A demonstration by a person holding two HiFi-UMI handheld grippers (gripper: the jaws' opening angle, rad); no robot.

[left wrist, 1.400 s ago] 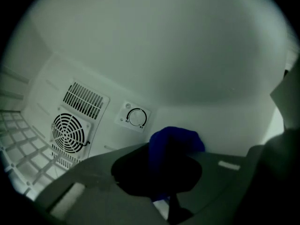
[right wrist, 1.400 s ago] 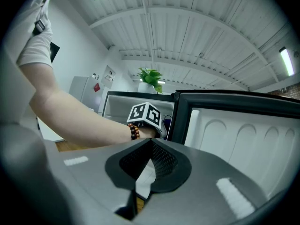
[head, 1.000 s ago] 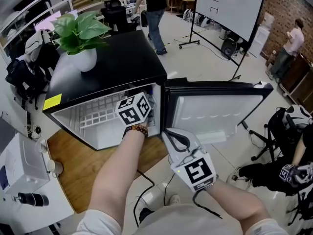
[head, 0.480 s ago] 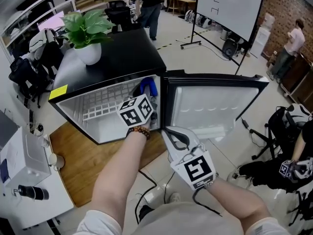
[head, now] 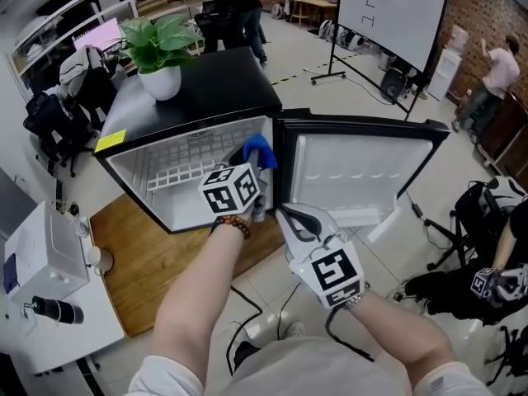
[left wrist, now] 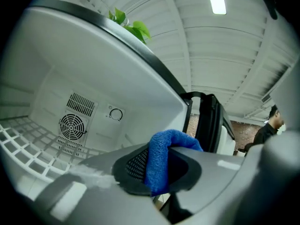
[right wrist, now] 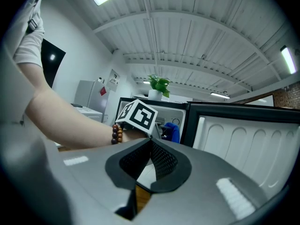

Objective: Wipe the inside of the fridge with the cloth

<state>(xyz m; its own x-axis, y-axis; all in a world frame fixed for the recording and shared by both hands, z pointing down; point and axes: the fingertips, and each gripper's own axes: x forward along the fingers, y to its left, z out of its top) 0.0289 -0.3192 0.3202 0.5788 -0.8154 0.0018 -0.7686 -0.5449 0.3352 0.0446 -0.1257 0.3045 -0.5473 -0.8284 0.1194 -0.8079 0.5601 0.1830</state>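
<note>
A small black fridge (head: pixel 206 97) stands open, its white inside and wire shelf (head: pixel 173 172) showing. Its door (head: pixel 363 176) is swung out to the right. My left gripper (head: pixel 252 163) reaches level into the opening near its right edge, shut on a blue cloth (head: pixel 258 150). In the left gripper view the cloth (left wrist: pixel 161 161) is folded between the pads, with the fridge's back wall and fan grille (left wrist: pixel 72 125) beyond. My right gripper (head: pixel 286 215) hangs outside the fridge, below the door's hinge edge, shut and empty; its jaws (right wrist: pixel 151 142) meet.
A potted plant (head: pixel 161 52) sits on the fridge top. The fridge rests on a wooden board (head: pixel 157 262). A white table with devices (head: pixel 45 262) is at the left, cables (head: pixel 247 328) lie on the floor, and a black bag (head: pixel 470 279) is at the right. People stand at the back.
The blue cloth, hidden behind the left gripper's cube a second ago, now shows at the fridge's right side. The left gripper has drawn a little out of the fridge. The right gripper stays put.
</note>
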